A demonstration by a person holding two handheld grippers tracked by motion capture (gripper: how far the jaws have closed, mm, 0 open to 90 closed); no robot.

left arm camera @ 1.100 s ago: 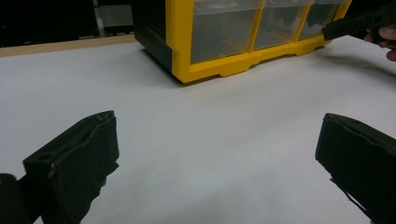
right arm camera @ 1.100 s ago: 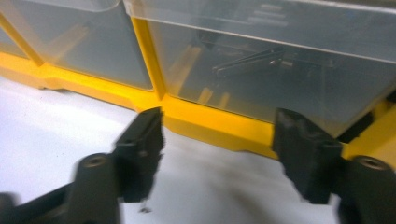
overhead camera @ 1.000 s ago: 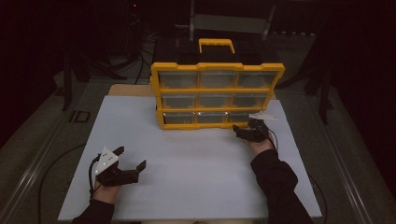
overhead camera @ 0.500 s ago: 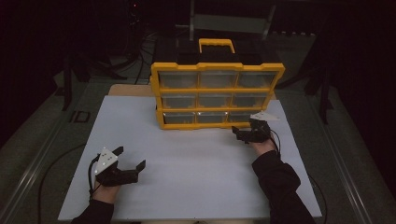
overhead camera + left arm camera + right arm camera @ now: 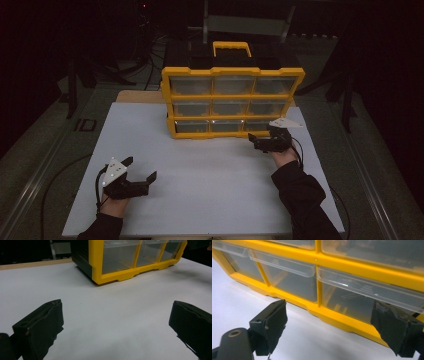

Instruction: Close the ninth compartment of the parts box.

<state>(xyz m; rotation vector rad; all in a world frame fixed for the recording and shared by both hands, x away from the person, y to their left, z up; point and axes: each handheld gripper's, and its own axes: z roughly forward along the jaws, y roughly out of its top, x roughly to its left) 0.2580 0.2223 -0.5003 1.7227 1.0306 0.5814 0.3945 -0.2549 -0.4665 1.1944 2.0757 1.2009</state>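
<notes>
A yellow organizer (image 5: 232, 102) with clear drawers stands upright at the back of the white board (image 5: 210, 185). My right gripper (image 5: 255, 142) hovers just in front of its bottom row at the right end. In the right gripper view the gripper (image 5: 329, 325) is open; its jaws have just been opening and nothing lies between them. The bottom right drawer (image 5: 367, 297) is straight ahead of it. My left gripper (image 5: 141, 168) rests low near the board's front left, open and empty. In the left gripper view, the left gripper (image 5: 116, 322) faces the organizer's corner (image 5: 117, 277) from a distance.
A wooden table edge (image 5: 137, 96) shows behind the board at the left. Dark stands and cables (image 5: 75, 90) surround the table. The organizer's yellow carry handle (image 5: 231, 47) sticks up at the back.
My right gripper has lifted slightly in front of the organizer's bottom row. The left gripper has stayed where it was.
</notes>
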